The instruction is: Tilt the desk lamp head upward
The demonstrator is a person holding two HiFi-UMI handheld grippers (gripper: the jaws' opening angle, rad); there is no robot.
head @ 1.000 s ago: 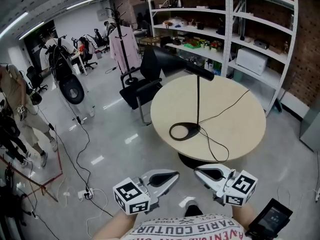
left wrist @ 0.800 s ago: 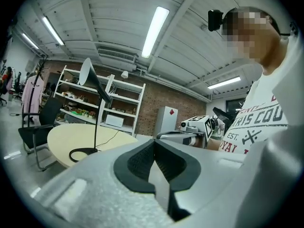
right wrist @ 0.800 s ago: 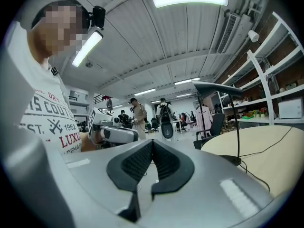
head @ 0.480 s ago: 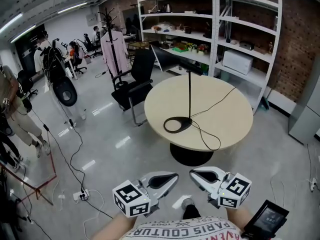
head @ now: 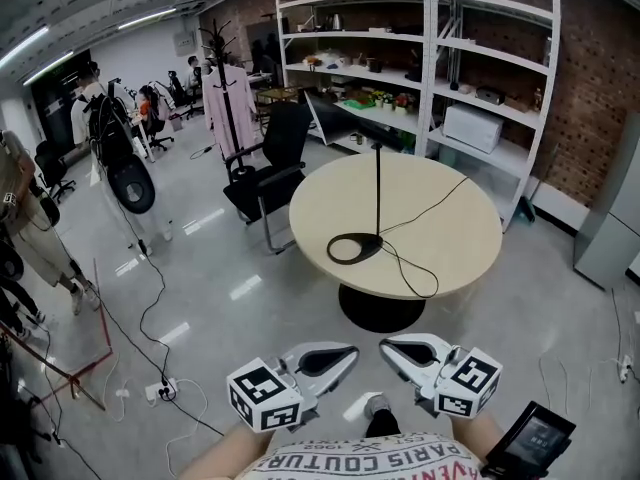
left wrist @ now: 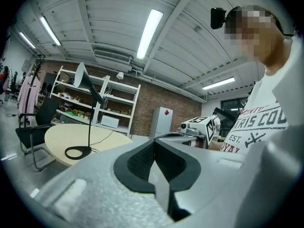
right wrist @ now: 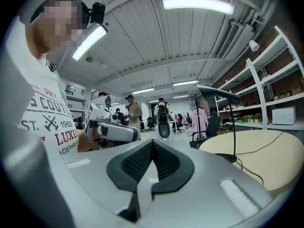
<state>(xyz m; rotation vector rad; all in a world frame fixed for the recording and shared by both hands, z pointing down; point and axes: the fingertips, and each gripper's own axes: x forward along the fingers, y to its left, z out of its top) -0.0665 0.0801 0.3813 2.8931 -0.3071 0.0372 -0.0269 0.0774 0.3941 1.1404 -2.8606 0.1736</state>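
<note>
A black desk lamp stands on the round beige table [head: 460, 233]. Its ring base [head: 354, 248] lies near the table's left edge, a thin pole [head: 378, 193] rises from it, and the cone head [head: 340, 123] points left and slopes down. Both grippers hang low in front of my body, well short of the table. My left gripper [head: 350, 354] is shut and empty, and so is my right gripper [head: 386, 347]. The left gripper view shows the lamp [left wrist: 89, 122] far off to the left. In the right gripper view the lamp head [right wrist: 216, 93] is at the right.
A black office chair [head: 268, 168] stands left of the table, and white shelving [head: 440, 68] behind it. The lamp's cord [head: 420, 278] loops over the tabletop. Cables and a power strip [head: 165, 390] lie on the floor to the left. People stand at the far left, and a dark tablet [head: 530, 440] shows at the bottom right.
The table and lamp look a little farther off and shifted left in the head view. Both grippers keep their place and stay shut.
</note>
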